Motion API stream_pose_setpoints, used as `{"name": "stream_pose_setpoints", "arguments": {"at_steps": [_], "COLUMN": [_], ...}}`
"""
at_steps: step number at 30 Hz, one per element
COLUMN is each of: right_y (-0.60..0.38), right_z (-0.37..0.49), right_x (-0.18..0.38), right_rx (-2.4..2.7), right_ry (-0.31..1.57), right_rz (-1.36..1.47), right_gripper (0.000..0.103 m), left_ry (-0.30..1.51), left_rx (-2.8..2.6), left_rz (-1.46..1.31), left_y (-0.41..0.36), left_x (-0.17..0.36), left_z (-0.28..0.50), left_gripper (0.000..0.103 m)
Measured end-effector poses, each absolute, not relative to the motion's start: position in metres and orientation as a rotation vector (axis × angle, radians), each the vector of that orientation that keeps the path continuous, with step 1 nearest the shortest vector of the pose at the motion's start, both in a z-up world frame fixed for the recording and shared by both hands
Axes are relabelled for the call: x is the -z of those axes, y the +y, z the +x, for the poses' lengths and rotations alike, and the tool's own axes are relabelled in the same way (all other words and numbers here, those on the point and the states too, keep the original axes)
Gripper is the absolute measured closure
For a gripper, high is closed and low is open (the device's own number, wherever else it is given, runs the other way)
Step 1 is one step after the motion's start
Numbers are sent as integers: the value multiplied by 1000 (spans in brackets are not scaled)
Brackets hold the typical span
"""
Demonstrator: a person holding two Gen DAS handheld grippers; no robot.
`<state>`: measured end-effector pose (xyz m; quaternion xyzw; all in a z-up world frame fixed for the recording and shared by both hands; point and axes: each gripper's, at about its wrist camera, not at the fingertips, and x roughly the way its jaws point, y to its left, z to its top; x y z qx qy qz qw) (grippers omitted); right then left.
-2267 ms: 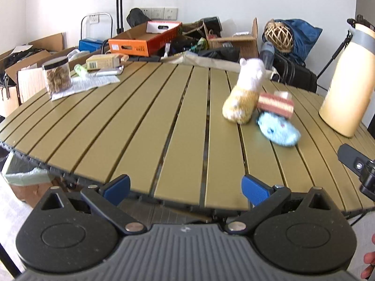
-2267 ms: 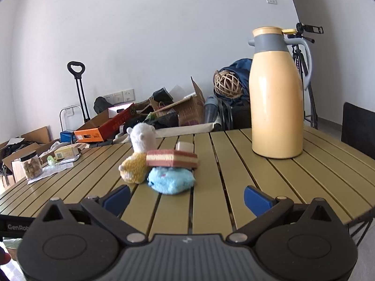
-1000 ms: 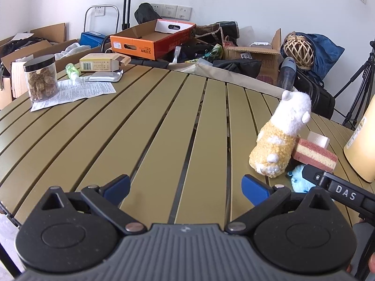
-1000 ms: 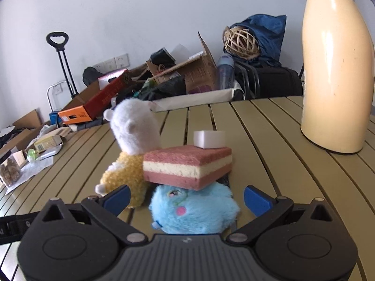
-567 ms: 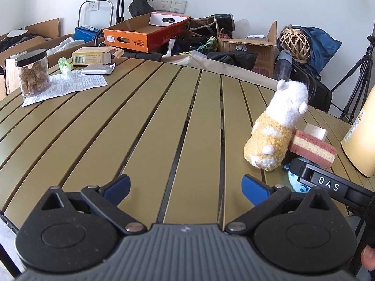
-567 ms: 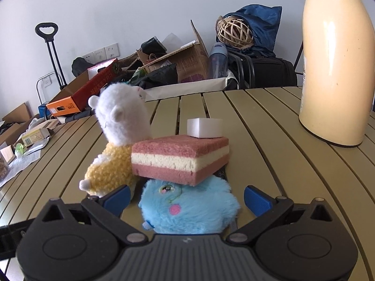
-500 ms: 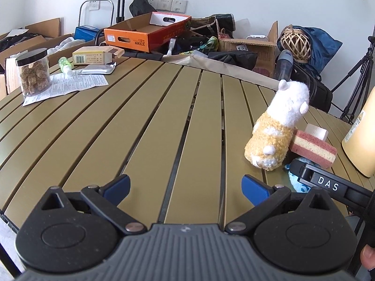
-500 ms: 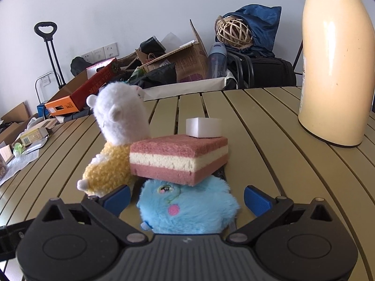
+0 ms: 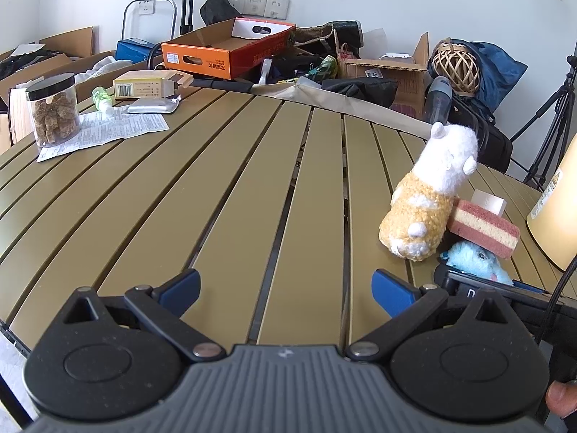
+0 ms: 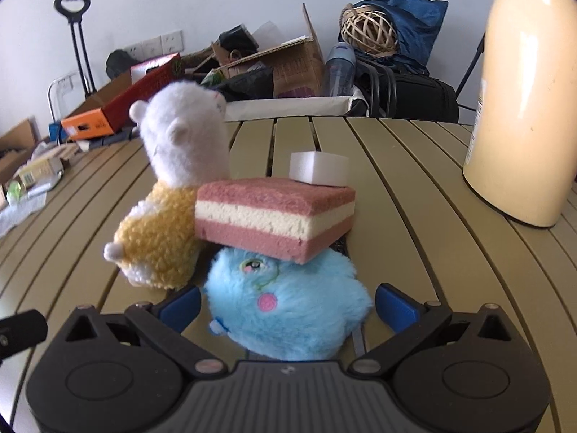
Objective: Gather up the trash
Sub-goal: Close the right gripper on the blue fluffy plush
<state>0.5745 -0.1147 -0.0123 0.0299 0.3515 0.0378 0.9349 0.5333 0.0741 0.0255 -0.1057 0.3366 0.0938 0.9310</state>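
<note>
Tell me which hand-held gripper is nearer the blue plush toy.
Right. The right hand-held gripper brackets the blue plush toy, open; the left hand-held gripper sits off to its left, over bare slats.

Left wrist view: low over counter (image 9: 230,187), toys off right. Right wrist view: close on same blue plush (image 10: 288,310).

Left gripper (image 9: 285,285): jaws spread, over bare slatted table (image 9: 223,187).
Alpaca plush (image 9: 429,195): touching layered sponge (image 9: 483,223), right.
Jar (image 9: 54,108): far left, on paper sheet (image 9: 108,130).
</note>
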Motion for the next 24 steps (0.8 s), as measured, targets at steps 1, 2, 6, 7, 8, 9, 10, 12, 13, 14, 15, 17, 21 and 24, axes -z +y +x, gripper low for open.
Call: {"name": "stream_pose_setpoints", "arguments": {"at_steps": [1, 2, 6, 7, 8, 9, 10, 12, 13, 14, 15, 17, 21, 24], "right_y": [-115, -114, -108, -108, -108, -109, -109, -110, -111, -111, -111, -111, -112, -110], "right_z": [575, 574, 572, 571, 571, 571, 571, 570, 569, 568, 568, 566, 562, 554], "right_x": [12, 13, 15, 15, 14, 14, 14, 13, 12, 12, 11, 11, 9, 4], "right_rx": [-77, -75, -71, -73, -73, -76, -85, -107, -117, -118, -116, -117, -126, -123], "right_ry": [718, 717, 712, 711, 711, 711, 711, 708, 705, 697, 689, 680, 659, 621], "right_rz": [60, 58, 19, 18, 19, 20, 21, 28, 33, 35, 31, 21, 26, 13], "right_gripper": [0, 0, 0, 0, 0, 0, 0, 0, 0, 5, 11, 22, 30, 31], "left_ry": [689, 689, 681, 678, 675, 671, 666, 661, 661, 661, 660, 657, 649, 644], "left_rx": [-191, -191, -191, -191, -190, -189, -189, -190, -189, -188, -188, -186, -181, -179], "left_rz": [-215, -213, -211, -212, -214, -217, -218, -217, -217, -217, -217, -215, -210, -208], "left_y": [74, 73, 72, 72, 72, 72, 72, 71, 71, 71, 71, 70, 70, 70], "left_x": [-25, -25, -25, -25, -24, -24, -24, -23, -23, -23, -23, -23, -24, -24], "left_z": [533, 533, 533, 533, 533, 532, 532, 532, 532, 532, 532, 532, 530, 529], "left_gripper": [0, 0, 0, 0, 0, 0, 0, 0, 0, 0, 0, 0, 0, 0]}}
